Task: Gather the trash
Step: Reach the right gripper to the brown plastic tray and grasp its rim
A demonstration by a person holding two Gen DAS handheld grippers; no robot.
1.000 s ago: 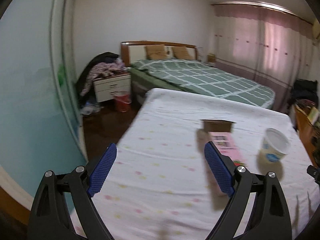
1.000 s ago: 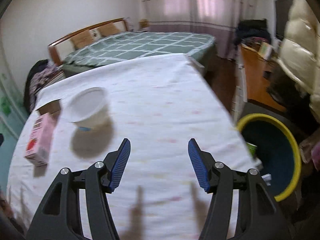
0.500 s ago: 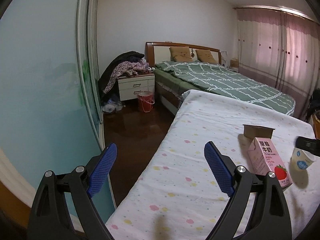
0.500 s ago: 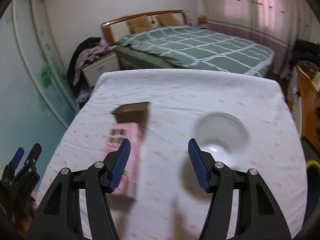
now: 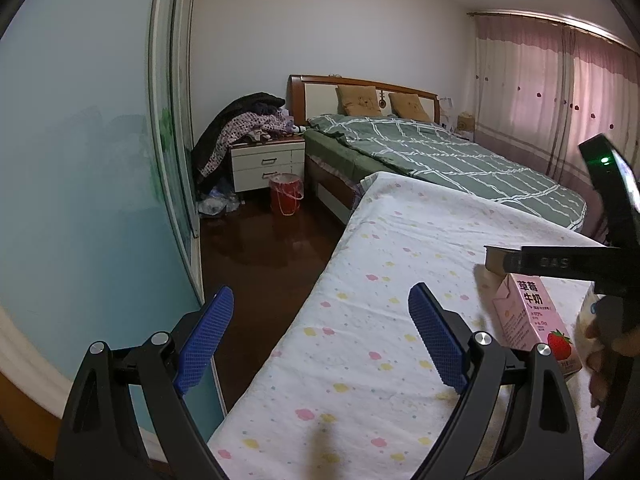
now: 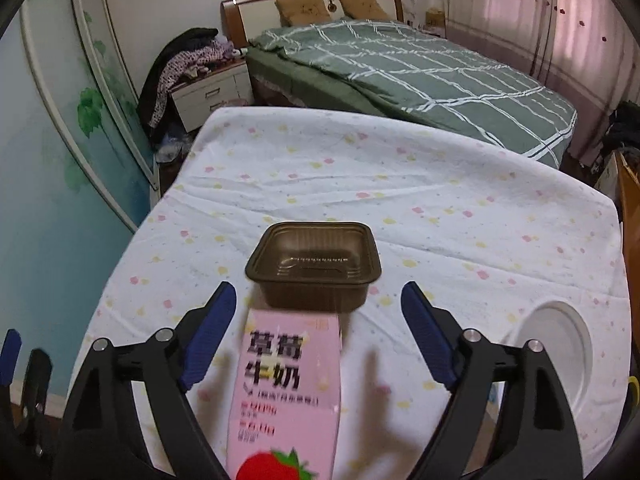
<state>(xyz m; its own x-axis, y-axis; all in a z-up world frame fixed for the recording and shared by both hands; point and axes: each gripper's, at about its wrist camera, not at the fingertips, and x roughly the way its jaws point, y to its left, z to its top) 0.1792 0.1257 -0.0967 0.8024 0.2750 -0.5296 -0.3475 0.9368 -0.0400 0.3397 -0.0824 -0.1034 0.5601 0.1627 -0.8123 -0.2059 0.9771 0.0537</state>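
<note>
The right gripper [image 6: 318, 336] has swung from the cup [image 6: 554, 354] over the strawberry milk carton [image 6: 286, 392], jaws opening around it, not gripping; left gripper [image 5: 320, 342] wide, empty. Carton, brown tray [image 6: 314, 266] and cup remain uncollected.

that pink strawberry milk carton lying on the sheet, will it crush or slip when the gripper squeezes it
The pink milk carton lies flat between the right gripper, whose jaws are opening, so it shouldn't tip or roll. Being thin paperboard and likely empty trash, it probably dents under a hard squeeze. Its glossy print looks slippery, though the textured pads should help.
</note>
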